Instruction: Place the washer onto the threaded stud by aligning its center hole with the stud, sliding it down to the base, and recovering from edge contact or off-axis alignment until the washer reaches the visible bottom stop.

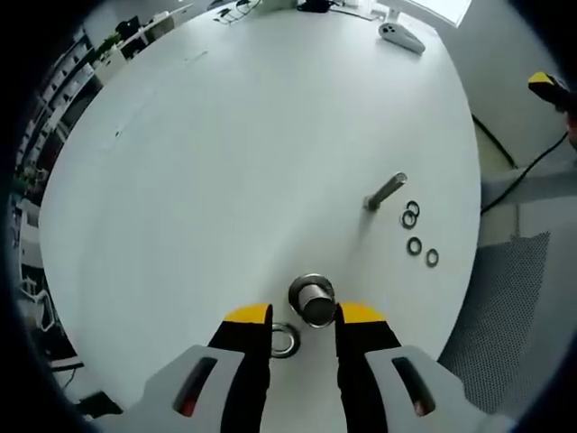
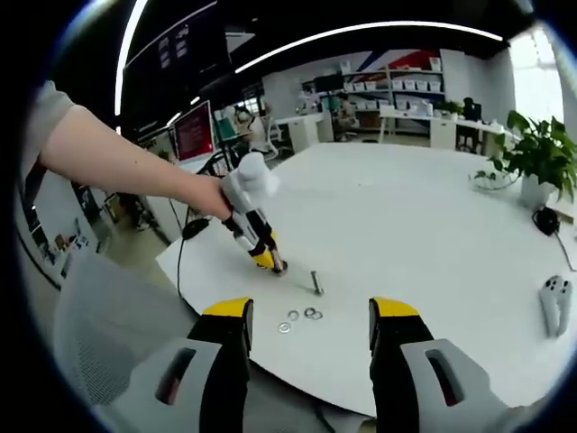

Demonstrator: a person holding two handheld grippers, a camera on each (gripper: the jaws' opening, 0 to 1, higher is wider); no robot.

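Observation:
On the white round table [image 1: 225,153], a short silver stud [image 1: 312,299] with a ring at its base stands just ahead of my left gripper [image 1: 305,316]. That gripper is open, with one yellow tip on each side of the stud. A loose washer [image 1: 284,339] lies beside its left jaw. Farther off stands a slimmer threaded stud [image 1: 386,191] with several dark washers [image 1: 414,244] beside it. My right gripper [image 2: 308,320] hangs open over the near table edge. It faces the thin stud [image 2: 316,282], the washers [image 2: 311,313] and the left gripper [image 2: 266,257], which a person's hand holds.
A white controller [image 1: 401,36] lies at the far side of the table and appears again [image 2: 556,302] in the right gripper view. A mesh chair [image 1: 505,298] and a cable are past the table's edge. A potted plant [image 2: 541,153] stands at the right, with office shelves behind.

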